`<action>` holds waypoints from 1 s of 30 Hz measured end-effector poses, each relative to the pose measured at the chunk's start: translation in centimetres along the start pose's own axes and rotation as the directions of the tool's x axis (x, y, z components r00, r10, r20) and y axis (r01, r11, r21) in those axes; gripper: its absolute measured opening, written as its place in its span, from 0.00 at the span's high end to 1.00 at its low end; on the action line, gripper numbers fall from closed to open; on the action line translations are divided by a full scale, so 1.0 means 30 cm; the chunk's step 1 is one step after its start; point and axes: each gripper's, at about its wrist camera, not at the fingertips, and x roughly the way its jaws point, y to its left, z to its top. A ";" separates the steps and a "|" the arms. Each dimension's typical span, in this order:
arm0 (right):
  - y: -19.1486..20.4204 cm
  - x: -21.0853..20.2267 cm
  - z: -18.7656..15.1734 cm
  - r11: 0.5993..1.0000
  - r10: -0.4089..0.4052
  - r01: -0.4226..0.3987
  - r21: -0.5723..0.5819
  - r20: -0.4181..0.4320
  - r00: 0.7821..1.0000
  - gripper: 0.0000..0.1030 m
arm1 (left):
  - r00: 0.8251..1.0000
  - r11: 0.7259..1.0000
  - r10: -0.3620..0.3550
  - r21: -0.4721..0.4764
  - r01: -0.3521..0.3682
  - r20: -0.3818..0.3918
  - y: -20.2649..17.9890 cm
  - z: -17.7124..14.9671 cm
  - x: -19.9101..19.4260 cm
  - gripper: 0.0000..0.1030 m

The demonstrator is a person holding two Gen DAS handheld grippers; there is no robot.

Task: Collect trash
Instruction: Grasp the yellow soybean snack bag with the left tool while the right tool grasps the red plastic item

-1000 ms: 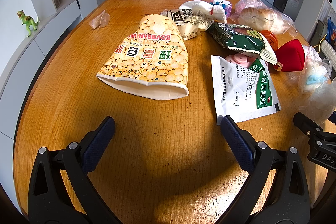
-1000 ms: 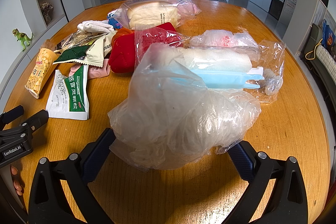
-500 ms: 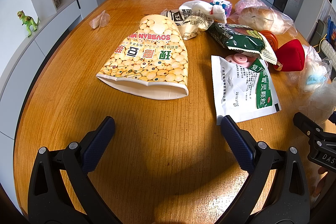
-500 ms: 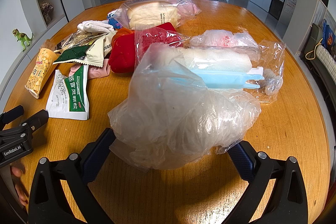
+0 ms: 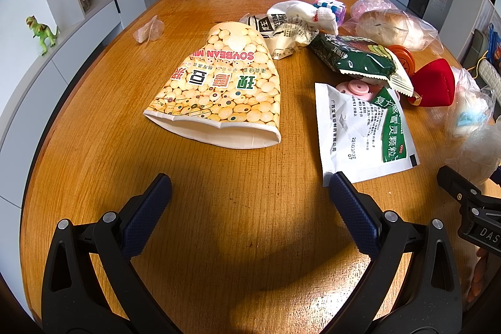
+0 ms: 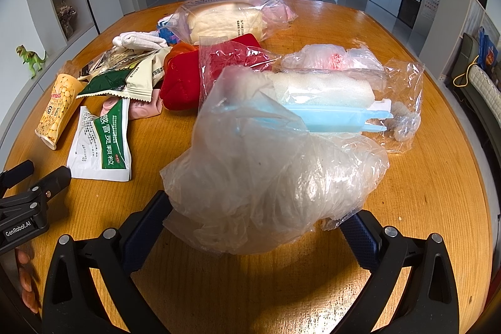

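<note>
Trash lies on a round wooden table (image 5: 219, 240). A flattened soybean-milk paper cup (image 5: 219, 89) lies ahead of my left gripper (image 5: 249, 193), which is open and empty above bare wood. A white and green medicine sachet (image 5: 363, 127) lies to the right of the cup, with its near corner by my right fingertip. A green snack wrapper (image 5: 353, 58) and a crumpled white wrapper (image 5: 288, 27) lie behind. My right gripper (image 6: 256, 218) is open, its jaws on either side of a crumpled clear plastic bag (image 6: 269, 177). Its fingertips are hidden behind the bag.
A red pouch (image 6: 184, 83), a bagged bread loaf (image 6: 225, 21), a blue item in plastic (image 6: 338, 115), pink discs (image 5: 353, 88), an orange lid (image 5: 404, 58), a white glove (image 6: 137, 39) and a small clear wrapper (image 5: 148, 30) lie about. A toy dinosaur (image 5: 40, 30) stands on the left shelf.
</note>
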 end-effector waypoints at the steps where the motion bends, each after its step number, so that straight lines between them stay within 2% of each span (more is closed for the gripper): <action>1: 0.000 0.000 0.000 1.000 0.000 0.000 0.000 0.000 1.000 0.02 | 1.000 1.000 0.000 0.000 0.000 0.000 0.001 0.000 0.000 0.06; 5: 0.006 0.000 0.005 1.000 0.013 -0.013 -0.015 -0.002 1.000 0.02 | 1.000 1.000 -0.001 0.006 0.001 0.000 -0.001 0.000 -0.001 0.06; 9: -0.006 -0.032 0.002 0.998 0.050 -0.051 -0.036 -0.022 0.998 0.02 | 0.999 0.999 -0.044 0.004 0.044 -0.028 0.019 -0.004 -0.033 0.06; 11: -0.009 -0.066 0.006 0.997 0.061 -0.061 -0.047 -0.013 0.998 0.02 | 0.999 0.999 -0.044 -0.010 0.044 -0.002 0.044 -0.001 -0.073 0.06; 16: -0.007 -0.153 0.046 0.993 0.098 -0.097 -0.073 0.005 0.995 0.02 | 1.000 1.000 -0.007 0.020 0.007 -0.001 0.066 0.082 -0.118 0.06; 19: 0.001 -0.212 0.088 0.989 0.113 -0.111 -0.100 0.019 0.993 0.02 | 1.000 0.999 0.022 0.050 -0.021 -0.015 0.068 0.148 -0.092 0.06; 22: 0.002 -0.254 0.155 0.985 0.128 -0.126 -0.115 0.019 0.992 0.02 | 0.998 0.998 0.015 0.055 -0.012 -0.053 0.077 0.207 -0.038 0.06; 26: -0.018 -0.256 0.276 0.980 0.195 -0.196 -0.028 -0.037 0.980 0.04 | 0.996 0.998 0.016 0.058 -0.011 -0.090 0.081 0.268 0.026 0.06; 30: -0.013 -0.185 0.406 0.956 0.286 -0.275 0.099 -0.125 0.950 0.19 | 0.991 0.998 0.011 0.063 -0.003 -0.135 0.080 0.313 0.103 0.06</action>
